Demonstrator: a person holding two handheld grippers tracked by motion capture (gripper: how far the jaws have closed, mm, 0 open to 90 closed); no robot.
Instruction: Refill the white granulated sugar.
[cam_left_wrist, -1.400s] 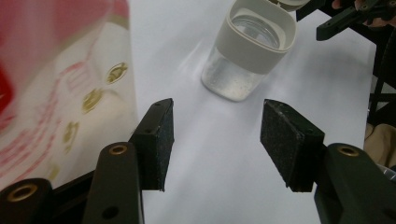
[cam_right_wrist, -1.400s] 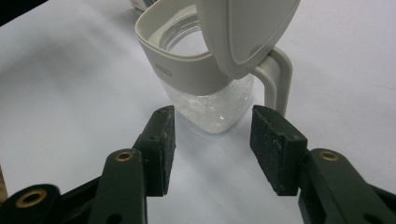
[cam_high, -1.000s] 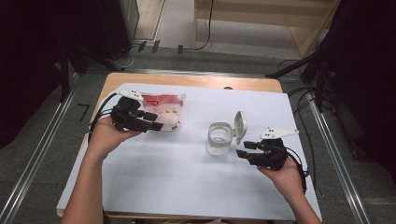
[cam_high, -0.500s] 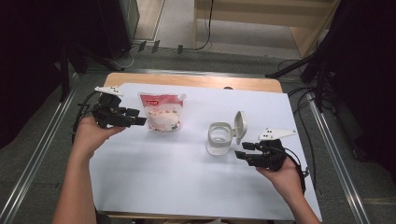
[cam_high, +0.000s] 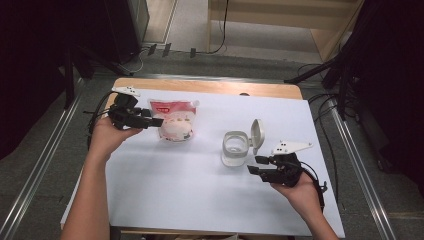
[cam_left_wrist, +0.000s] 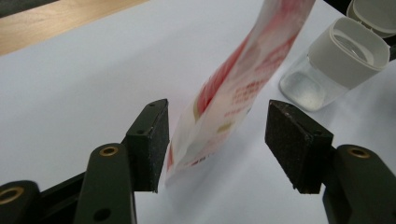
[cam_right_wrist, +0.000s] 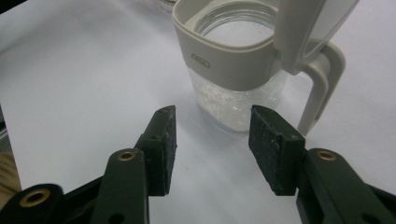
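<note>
Pouch (cam_high: 174, 121) and jar (cam_high: 236, 147) on white table (cam_high: 200, 200), both grippers open

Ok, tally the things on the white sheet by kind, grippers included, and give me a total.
Pouches: 1, the red and white pouch
Jars: 1, the clear jar with its lid flipped open
Grippers: 2, the left gripper and the right gripper
Total: 4
</note>
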